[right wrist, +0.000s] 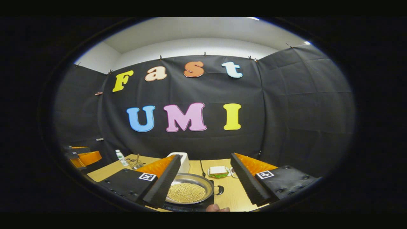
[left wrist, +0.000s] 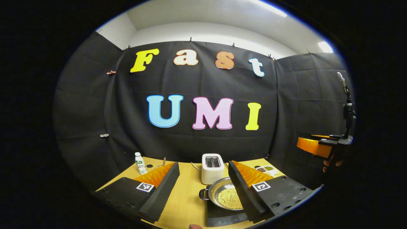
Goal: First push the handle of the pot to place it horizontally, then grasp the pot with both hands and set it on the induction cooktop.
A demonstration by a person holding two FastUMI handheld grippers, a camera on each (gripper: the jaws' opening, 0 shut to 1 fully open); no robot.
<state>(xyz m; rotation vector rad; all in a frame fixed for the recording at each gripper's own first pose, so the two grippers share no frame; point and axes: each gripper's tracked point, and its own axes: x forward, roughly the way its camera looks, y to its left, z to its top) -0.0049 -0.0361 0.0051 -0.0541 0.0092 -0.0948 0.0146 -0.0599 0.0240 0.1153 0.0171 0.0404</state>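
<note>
Left gripper view: both grippers are hanging spread and empty above the pot, which is already sitting on the cooktop.

The round shallow steel pot [left wrist: 226, 194] holding pale yellow beans is resting on the flat black induction cooktop [left wrist: 222, 217], on the light wooden table [left wrist: 187, 190]. The left gripper [left wrist: 203, 190] is hovering with fingers wide apart, the pot lying just ahead and right of centre. The right gripper [right wrist: 205, 183] is likewise splayed, the pot lying ahead and left. One dark loop handle is pointing left, the other right, so the handle axis is apparently running crosswise. Neither gripper is looking clearly nearer; the placement appears done.
</note>
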